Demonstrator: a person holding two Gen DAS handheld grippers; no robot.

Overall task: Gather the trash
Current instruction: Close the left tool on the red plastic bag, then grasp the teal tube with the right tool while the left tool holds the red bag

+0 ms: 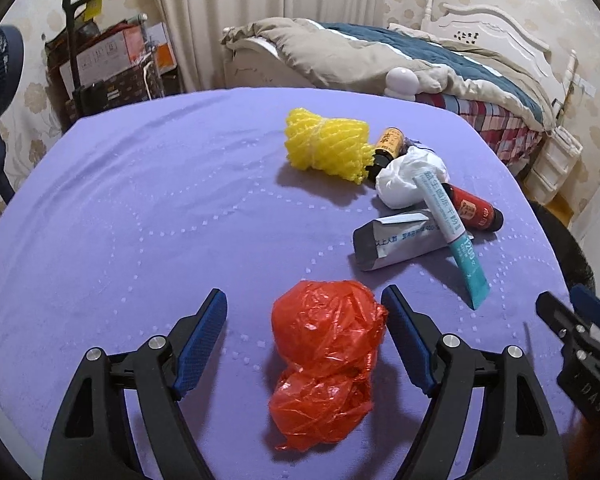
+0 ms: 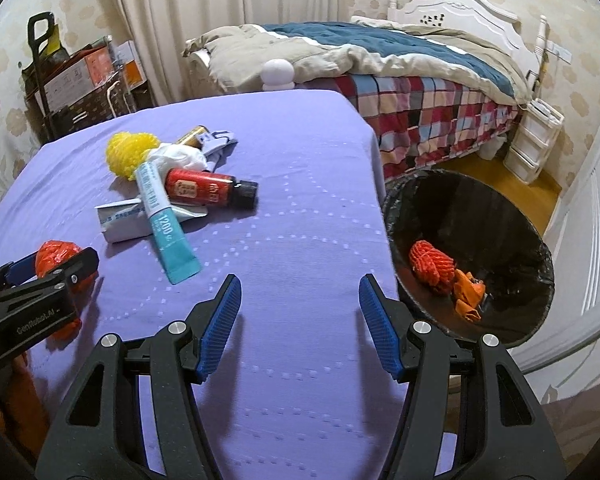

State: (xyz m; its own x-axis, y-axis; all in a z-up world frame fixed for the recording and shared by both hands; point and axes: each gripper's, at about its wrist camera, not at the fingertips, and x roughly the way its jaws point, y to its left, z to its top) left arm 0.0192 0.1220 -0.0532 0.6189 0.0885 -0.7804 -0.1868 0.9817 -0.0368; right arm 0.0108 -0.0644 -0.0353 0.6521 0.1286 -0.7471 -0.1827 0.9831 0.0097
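red plastic bag [image 1: 326, 364] crumpled, long axis running away from the left camera; lies on purple-covered table [image 1: 140, 220]; bed [image 2: 400, 64] behind, black-lined bin [image 2: 472, 216] off the table's right edge; bag sits between left gripper [image 1: 304, 316] jaws, which are apart, right pad just beside it; right gripper [image 2: 300, 304] apart, nothing between.

We've got a lilac dotted-pattern tablecloth [image 1: 140, 200], a crumpled red-orange plastic bag [image 1: 326, 360], a bright yellow foam net [image 1: 326, 146], a teal-and-white squeeze tube [image 2: 164, 220] and a red plaid bed skirt [image 2: 428, 108].
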